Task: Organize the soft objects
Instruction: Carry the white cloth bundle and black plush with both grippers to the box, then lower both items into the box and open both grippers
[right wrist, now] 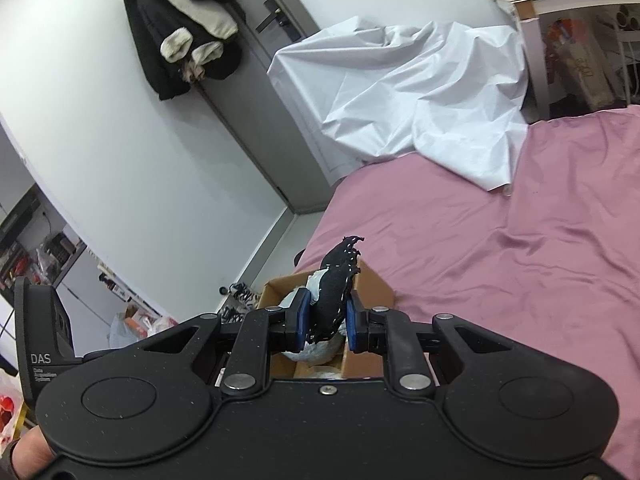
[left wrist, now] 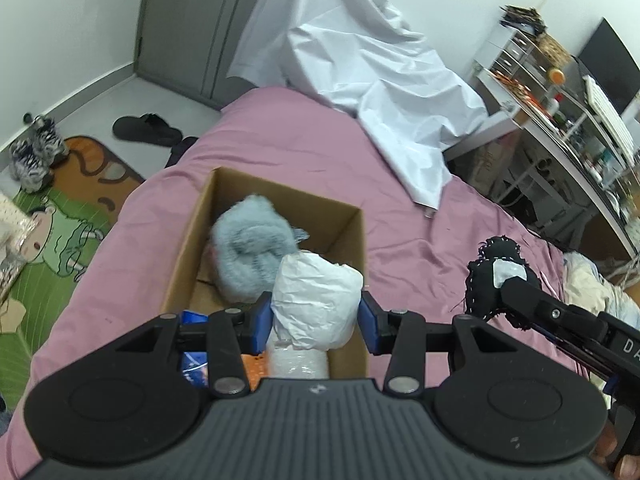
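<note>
Blue fingers of the left gripper clamp a white crinkled bundle, angled down over the cardboard box on the pink bed. Beside it, the right gripper pinches a black stitched fabric piece, pointing shallowly downward toward the box.

A pink bedsheet covers the bed, and a crumpled white sheet is heaped at its far end, spilling down onto it. On the floor beside the bed lies a black slipper, near a pair of patterned sneakers and a green cartoon mat. A cluttered desk stands along the wall. Dark clothes hang by the grey door.
</note>
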A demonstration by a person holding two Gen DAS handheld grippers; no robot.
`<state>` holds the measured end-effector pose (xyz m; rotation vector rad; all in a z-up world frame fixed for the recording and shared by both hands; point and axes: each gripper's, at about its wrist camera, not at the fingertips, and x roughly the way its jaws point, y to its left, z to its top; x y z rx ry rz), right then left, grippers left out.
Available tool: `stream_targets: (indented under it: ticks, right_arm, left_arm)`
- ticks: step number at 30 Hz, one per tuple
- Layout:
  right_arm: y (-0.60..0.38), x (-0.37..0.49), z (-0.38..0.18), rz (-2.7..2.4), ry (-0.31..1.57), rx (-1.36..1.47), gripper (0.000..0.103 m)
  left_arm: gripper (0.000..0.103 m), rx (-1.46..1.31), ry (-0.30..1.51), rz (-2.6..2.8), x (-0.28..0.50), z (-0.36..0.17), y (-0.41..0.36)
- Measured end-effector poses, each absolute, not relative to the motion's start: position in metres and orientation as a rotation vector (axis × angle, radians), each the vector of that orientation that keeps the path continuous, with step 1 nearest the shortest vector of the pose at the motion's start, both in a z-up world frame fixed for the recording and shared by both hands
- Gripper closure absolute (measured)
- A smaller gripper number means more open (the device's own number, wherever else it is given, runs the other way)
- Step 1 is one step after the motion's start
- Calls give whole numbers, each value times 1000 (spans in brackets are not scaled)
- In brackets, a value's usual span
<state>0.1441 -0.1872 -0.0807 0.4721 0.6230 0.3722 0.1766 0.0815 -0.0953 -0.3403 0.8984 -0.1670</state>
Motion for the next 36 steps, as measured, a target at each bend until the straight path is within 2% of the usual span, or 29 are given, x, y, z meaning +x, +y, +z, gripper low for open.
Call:
stream_targets:
  ticks: [9,12,14,21,24,25,26,27,36]
  right_arm:
    - [-160,155,-86,403,654,446,84]
    - [-153,157,-88,411,663,440,84]
    - [-150,159,-89,416,668,441,84]
    - [-139,165,-95,432,683,449,84]
    - [-132,166,-97,445,691,445,79]
    - [-130,166,-98,444,696,443,74]
    - [-129,167,-99,441,705,442,64]
    - [-129,168,-101,429,712,440,61]
    - [-144,149,-99,394,706,410,53]
  left_arm:
    - [59,-430,948,-110,184,-115,105]
    - [53,-455,950,-103,186,-117,108]
    - [41,-486,956,-93,187,-118,112]
    - [37,-504,938,-62,186,-115,118]
    - [33,-501,943,-48,187,-115,120]
    - [31,-495,945,-42,187,-114,120]
    - [30,-489,948,-37,186,-114,121]
    - [30,-485,949,-33,186,-114,121]
    - [28,-424,953,-21,181,-113,117]
